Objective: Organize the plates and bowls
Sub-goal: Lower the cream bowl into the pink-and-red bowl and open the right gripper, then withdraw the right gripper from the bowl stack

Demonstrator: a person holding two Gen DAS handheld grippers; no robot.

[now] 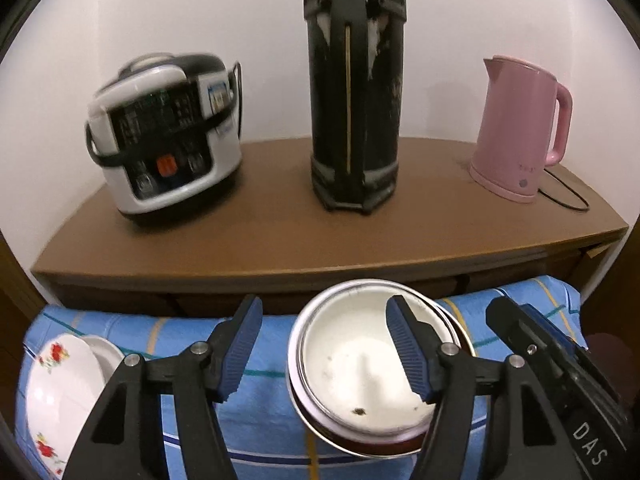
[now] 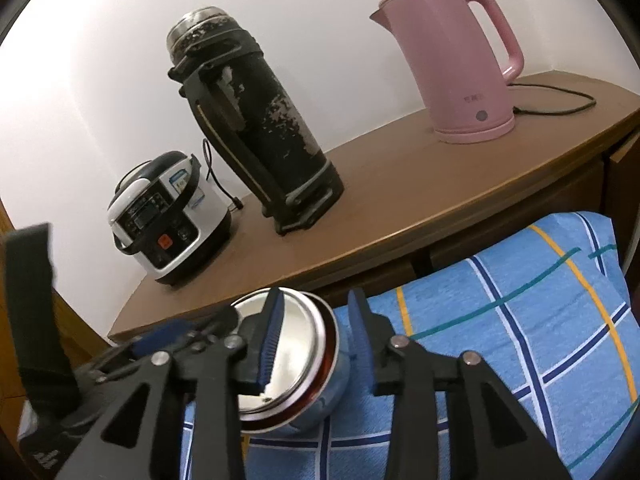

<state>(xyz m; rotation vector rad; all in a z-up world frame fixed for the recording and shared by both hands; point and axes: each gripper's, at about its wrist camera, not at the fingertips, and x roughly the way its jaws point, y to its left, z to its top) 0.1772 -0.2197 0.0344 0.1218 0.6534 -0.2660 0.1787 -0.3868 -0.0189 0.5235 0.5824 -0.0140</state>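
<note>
A: How far along is the sorting?

B: Steel bowls (image 1: pixel 360 364) sit nested on the blue cloth (image 1: pixel 264 412), floral plates (image 1: pixel 60 392) stacked at nine o'clock; the job looks nearly finished.

A: And the claws?

B: Left gripper (image 1: pixel 324 350) and right gripper (image 2: pixel 314 344) both gape, each straddling the bowls' rim, gripping nothing. Top bowl holds only specks.

Black claw (image 1: pixel 324 350) arms, ribbed blue pads (image 1: pixel 240 354), silver screws

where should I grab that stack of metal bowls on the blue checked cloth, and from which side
Grip the stacked bowls at the rim, one finger inside, one outside. The thin upturned rim suits a pinch; the round walls probably would not. Come from the right, where the right gripper already straddles the rim, not pressing.
</note>
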